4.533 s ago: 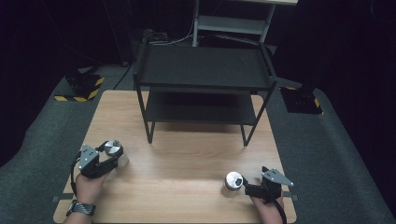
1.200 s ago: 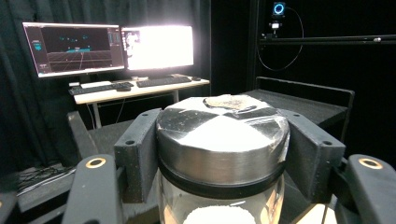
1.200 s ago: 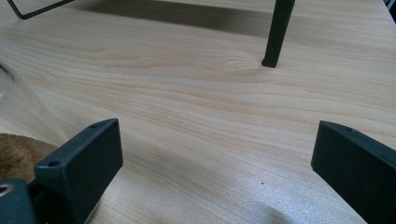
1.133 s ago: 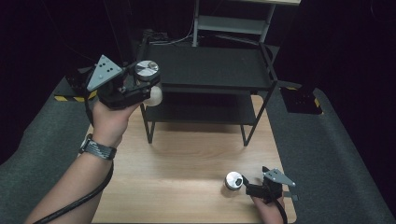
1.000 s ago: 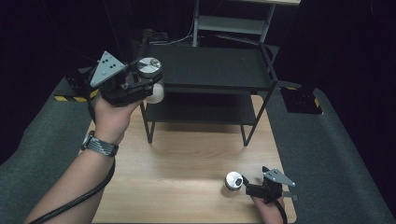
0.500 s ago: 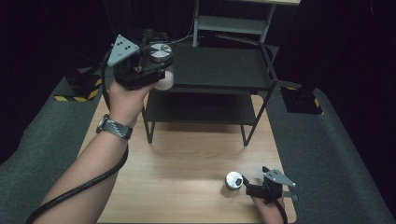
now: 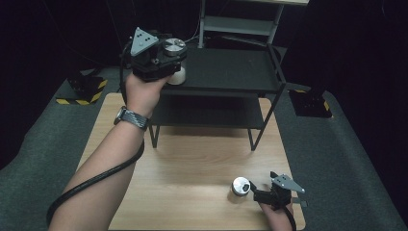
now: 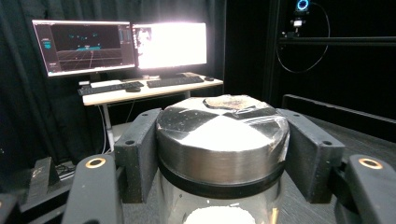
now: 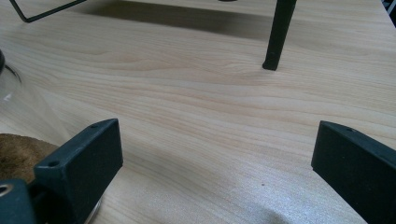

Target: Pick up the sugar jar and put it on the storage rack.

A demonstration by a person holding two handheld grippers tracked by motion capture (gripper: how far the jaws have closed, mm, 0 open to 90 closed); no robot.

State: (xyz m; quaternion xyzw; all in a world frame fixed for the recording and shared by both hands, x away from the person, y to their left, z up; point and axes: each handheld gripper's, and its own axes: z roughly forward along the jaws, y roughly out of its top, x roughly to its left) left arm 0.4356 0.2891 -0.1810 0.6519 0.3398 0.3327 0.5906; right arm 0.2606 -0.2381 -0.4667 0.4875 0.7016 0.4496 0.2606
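My left gripper is shut on a glass jar with a silver lid and white contents. It holds the jar over the left end of the black rack's top shelf. In the left gripper view both pads clamp the lid. My right gripper rests open on the wooden table near its front right corner. A second silver-lidded jar stands just left of its jaws. In the right gripper view the jaws stand wide with bare wood between them.
The rack has a lower shelf and thin legs standing on the table. Behind it is a grey shelf unit. Striped blocks lie on the floor at both sides. Monitors and a desk stand farther off.
My left hand has carried the jar up and to the right, from beside the rack's left corner to over its top shelf. The right gripper and the second jar have kept still.
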